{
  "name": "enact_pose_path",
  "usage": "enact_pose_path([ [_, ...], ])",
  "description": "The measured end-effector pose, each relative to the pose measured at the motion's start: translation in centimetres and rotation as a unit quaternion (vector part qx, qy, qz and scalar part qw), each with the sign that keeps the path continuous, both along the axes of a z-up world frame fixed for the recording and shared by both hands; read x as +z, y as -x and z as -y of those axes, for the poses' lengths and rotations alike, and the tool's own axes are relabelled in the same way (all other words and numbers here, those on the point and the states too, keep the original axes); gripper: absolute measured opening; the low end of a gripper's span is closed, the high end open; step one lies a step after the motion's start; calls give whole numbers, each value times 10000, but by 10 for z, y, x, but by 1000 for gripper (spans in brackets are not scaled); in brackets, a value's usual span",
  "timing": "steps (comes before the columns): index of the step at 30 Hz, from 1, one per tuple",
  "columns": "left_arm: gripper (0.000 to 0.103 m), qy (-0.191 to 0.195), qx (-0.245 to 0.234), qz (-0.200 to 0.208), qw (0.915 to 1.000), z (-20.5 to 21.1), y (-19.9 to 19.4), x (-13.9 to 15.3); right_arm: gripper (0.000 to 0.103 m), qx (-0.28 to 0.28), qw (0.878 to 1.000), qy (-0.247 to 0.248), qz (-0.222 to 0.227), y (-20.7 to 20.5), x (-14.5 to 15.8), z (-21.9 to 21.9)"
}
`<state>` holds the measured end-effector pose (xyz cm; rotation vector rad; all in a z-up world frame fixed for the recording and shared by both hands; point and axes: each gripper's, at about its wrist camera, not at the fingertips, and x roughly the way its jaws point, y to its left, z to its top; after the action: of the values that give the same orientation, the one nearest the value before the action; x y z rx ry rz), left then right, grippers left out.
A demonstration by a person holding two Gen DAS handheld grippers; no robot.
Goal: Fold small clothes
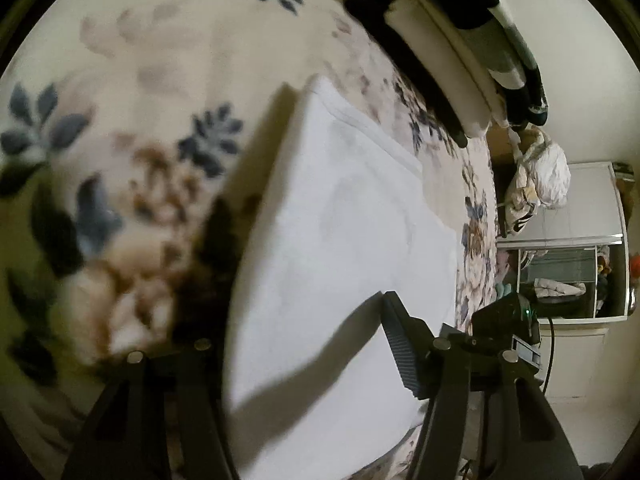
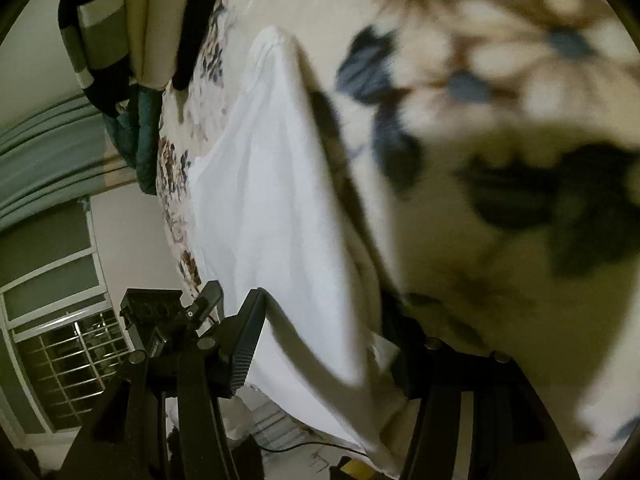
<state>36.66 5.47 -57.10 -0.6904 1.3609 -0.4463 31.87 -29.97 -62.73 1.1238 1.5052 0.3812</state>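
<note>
- My left tongs (image 1: 308, 344) pinch one bottom corner of the white cloth (image 1: 340, 232).
- My right tongs (image 2: 320, 344) pinch the other corner.
- The cloth lies stretched along the flowery bed (image 1: 132, 80), near its edge.
- I think I am mid-fold; next, both corners should go to the far end together.

The cloth (image 1: 340, 216) lies on the blanket (image 1: 132, 92). In the left wrist view it runs from 6 o'clock up to 12 o'clock, with the left gripper (image 1: 304, 344) around its near edge. The pillow (image 1: 436, 60) sits behind the cloth at 1 o'clock. The mirror (image 1: 576, 240) stands beside the bed at 3 o'clock. In the right wrist view the right gripper (image 2: 320, 344) is at 6 o'clock around the cloth's (image 2: 272, 200) near edge, and the window (image 2: 68, 344) is at 8 o'clock.
</note>
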Motion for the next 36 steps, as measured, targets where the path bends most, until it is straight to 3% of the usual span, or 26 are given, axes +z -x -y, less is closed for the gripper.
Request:
enact_pose_path([
  [2,34,-100,23,54,9999,1,1,3,45,41,10000,40,27,-3,1,-5],
  [4,24,-162,80,111,9998,1,3,9,21,105,9999,96,75,-3,5,-13],
  [6,19,-284,55,215,9994,3,4,17,17,160,9995,240,145,-5,13,-18],
  [14,15,-483,-27,414,9980,7,-2,77,15,302,9972,520,449,-15,75,-26],
  [22,15,-524,-159,1033,9931,27,-53,182,15,305,9910,778,1049,-56,199,-15],
  [25,15,-590,-93,1342,9892,41,-92,222,14,293,9856,936,1377,-93,250,-7],
  [30,15,-729,59,1768,9815,66,-157,258,14,285,9725,1253,1940,-183,319,10],
  [36,15,-1211,168,1982,9725,95,-248,255,14,450,9622,1607,2154,-297,336,20],
])
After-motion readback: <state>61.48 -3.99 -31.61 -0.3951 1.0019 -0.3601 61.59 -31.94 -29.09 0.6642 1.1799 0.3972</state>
